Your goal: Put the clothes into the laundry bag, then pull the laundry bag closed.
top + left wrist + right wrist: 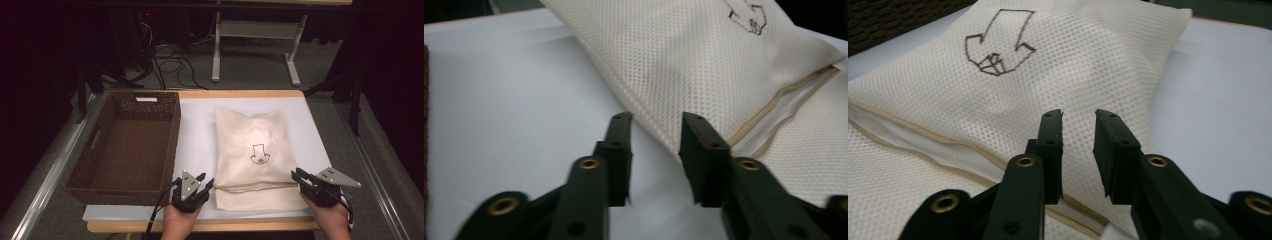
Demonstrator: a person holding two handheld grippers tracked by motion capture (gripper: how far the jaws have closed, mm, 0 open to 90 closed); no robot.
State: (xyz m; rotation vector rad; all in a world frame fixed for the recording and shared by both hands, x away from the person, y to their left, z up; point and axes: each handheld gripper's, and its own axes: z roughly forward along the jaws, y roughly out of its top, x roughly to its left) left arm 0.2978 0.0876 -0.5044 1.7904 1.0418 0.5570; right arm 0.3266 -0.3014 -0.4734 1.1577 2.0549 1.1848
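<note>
Cream mesh laundry bag (254, 159) with a dark arrow drawing lies flat on the white table cover (197, 130), right of the brown wicker basket (127, 145). Gripper views reveal its honeycomb weave and tan-edged opening. Left gripper (201, 181) and right gripper (298, 176) flank its near corners, jaws parted, holding nothing.

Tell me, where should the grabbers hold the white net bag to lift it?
Probably the mesh bag at its near end, by the tan-trimmed opening, one gripper from each side. It lies flat and floppy there, and the left gripper and right gripper already flank it, open.
</note>
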